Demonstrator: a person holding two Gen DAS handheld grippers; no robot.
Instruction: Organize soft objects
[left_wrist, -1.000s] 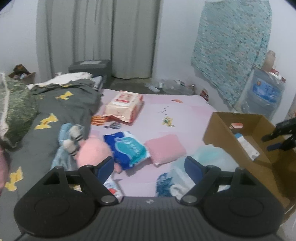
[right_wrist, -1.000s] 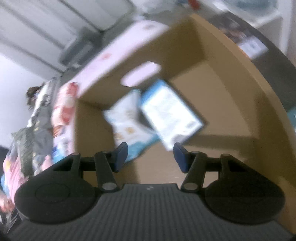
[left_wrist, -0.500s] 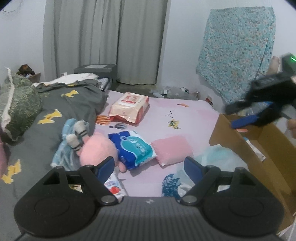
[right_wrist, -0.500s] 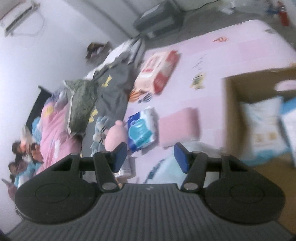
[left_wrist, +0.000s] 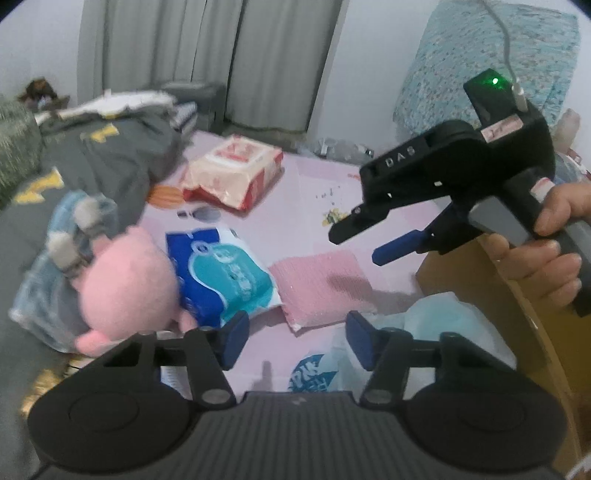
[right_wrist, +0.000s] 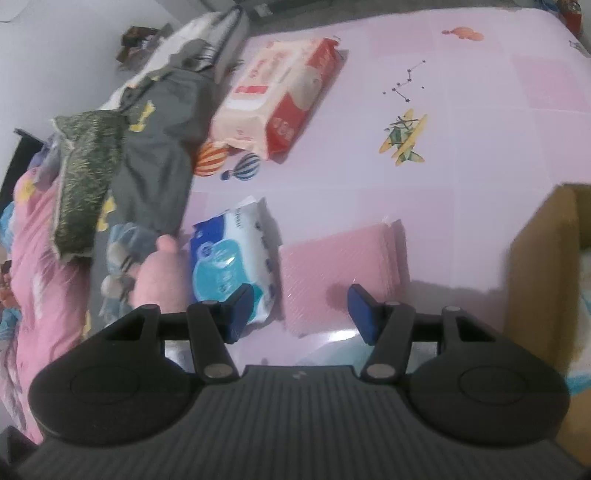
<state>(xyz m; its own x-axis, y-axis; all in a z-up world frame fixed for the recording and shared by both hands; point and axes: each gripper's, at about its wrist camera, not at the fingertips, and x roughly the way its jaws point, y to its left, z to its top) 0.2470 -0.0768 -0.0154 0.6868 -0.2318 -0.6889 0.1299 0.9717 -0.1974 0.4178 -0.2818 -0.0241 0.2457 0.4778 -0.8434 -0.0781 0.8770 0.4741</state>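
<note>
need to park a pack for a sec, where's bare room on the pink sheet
Free: the stretch beyond the pink pad, between the red-and-white wipes pack and the cardboard box, around the airplane print. Crowded: the strip where pink plush, blue wipes pack and pink pad lie side by side.

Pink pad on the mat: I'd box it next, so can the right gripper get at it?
Probably yes. The pink pad lies flat just ahead of the right gripper, whose jaws are empty, with nothing on it or between them.
</note>
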